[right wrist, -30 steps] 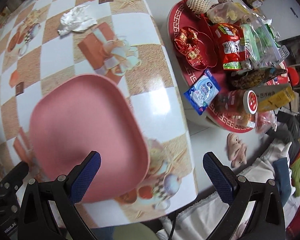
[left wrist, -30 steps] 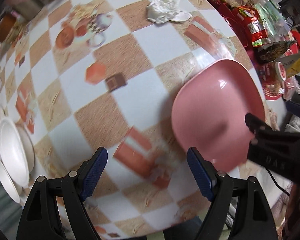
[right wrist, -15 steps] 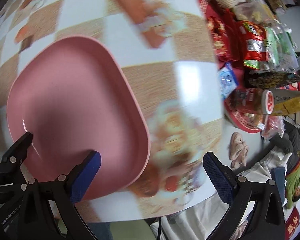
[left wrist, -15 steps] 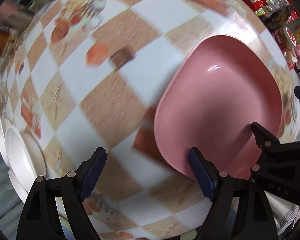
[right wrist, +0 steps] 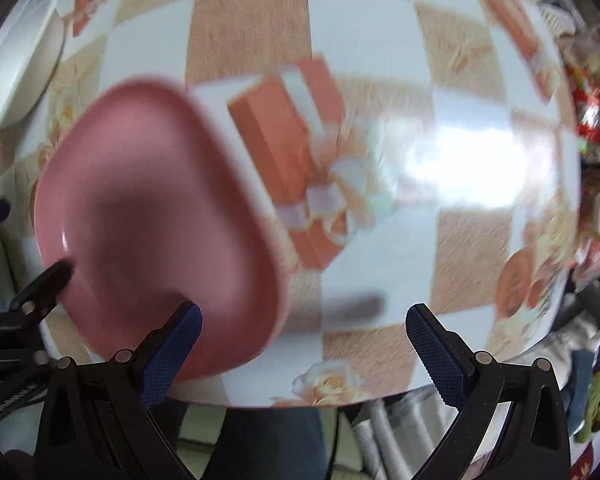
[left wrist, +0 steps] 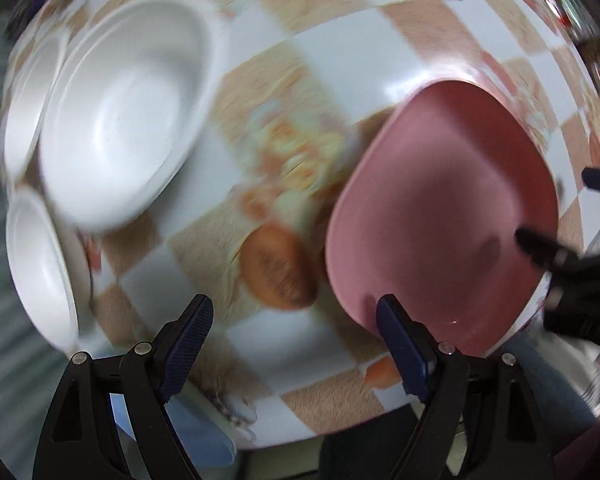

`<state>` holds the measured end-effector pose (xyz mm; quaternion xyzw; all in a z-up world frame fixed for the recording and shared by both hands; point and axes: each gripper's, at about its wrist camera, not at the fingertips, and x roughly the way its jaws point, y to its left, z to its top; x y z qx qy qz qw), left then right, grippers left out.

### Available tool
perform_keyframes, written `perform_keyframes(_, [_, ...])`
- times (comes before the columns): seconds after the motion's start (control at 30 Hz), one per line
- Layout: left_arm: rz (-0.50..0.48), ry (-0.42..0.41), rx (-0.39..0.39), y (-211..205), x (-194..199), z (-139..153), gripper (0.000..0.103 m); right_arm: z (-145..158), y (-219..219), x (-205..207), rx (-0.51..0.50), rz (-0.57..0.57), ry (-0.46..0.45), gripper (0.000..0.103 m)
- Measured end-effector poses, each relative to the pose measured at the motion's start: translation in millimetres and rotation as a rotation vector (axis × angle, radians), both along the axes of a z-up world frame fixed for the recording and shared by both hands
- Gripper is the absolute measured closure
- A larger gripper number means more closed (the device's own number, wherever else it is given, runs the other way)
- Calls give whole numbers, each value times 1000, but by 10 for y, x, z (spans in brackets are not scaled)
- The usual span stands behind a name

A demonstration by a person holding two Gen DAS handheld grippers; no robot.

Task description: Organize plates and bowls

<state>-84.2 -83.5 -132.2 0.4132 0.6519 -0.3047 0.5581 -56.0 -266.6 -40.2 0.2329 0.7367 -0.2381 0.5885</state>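
A pink squarish plate (left wrist: 444, 208) lies near the table's front edge; it also shows in the right wrist view (right wrist: 152, 216). My left gripper (left wrist: 296, 344) is open, its right finger at the plate's near rim. My right gripper (right wrist: 300, 348) is open, its left finger over the plate's near rim. Neither holds the plate. White bowls (left wrist: 120, 108) sit at the left, one large, with two more (left wrist: 40, 264) beside it. A white bowl (right wrist: 16, 64) shows at the right wrist view's far left.
The table has a checkered cloth (right wrist: 380, 80) with printed gifts and cups. Its front edge (left wrist: 328, 428) is close below both grippers. Snack packets (right wrist: 592, 112) lie beyond the table's right side. Both views are blurred by motion.
Both grippers and the pink plate have shifted left along the table. The white bowls now fill the left wrist view's left side. Both grippers stay open.
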Motion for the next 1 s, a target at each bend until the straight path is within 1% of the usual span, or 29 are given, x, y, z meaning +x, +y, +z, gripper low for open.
perform_keyframes(0.07, [52,16,-2,89,81,-25,16,68,-72,73,-46,37,-15,0])
perform_keyframes(0.1, [71,18,1,116,102,-51,16,79,-99,105,-64,57,-11,0])
perform_keyframes(0.13, [81,23,-2,262,137,-20,15,78,-143,143,-88,83,3,0])
perform_keyframes(0.17, [90,27,-6,262,160,-23,15,64,-182,164,-98,98,12,0])
perform_keyframes(0.23, [93,10,-9,259,135,-58,15,28,-234,156,-76,83,19,0])
perform_keyframes(0.27, [89,-2,-9,253,205,-55,15,14,-252,129,-68,64,27,0])
perform_keyframes(0.37, [75,-30,-20,142,238,-96,14,-12,-227,-8,-55,18,48,0])
perform_keyframes(0.5, [43,-56,-33,-52,417,-112,8,-50,-194,-299,1,-140,44,0])
perform_keyframes(0.53, [34,-60,-35,-75,462,-106,8,-54,-188,-383,11,-176,41,0])
perform_keyframes(0.63, [12,-63,-40,-176,524,-88,8,-65,-217,-631,53,-330,18,0])
perform_keyframes(0.67, [3,-67,-40,-204,533,-87,8,-65,-222,-694,62,-360,12,0])
perform_keyframes(0.7, [-2,-70,-39,-362,484,-35,8,-64,-224,-752,70,-393,5,0])
perform_keyframes(0.73, [-7,-72,-38,-475,492,-10,8,-57,-221,-789,71,-408,2,0])
perform_keyframes(0.77, [-12,-75,-40,-550,397,-41,8,-43,-228,-834,66,-416,1,0])
perform_keyframes(0.83, [-24,-79,-41,-542,364,92,8,-13,-193,-848,51,-426,1,0])
perform_keyframes(0.87, [-32,-82,-43,-568,354,100,8,5,-155,-850,44,-439,1,0])
perform_keyframes(1.0, [-45,-80,-54,-640,307,115,8,59,-273,-917,38,-494,4,0])
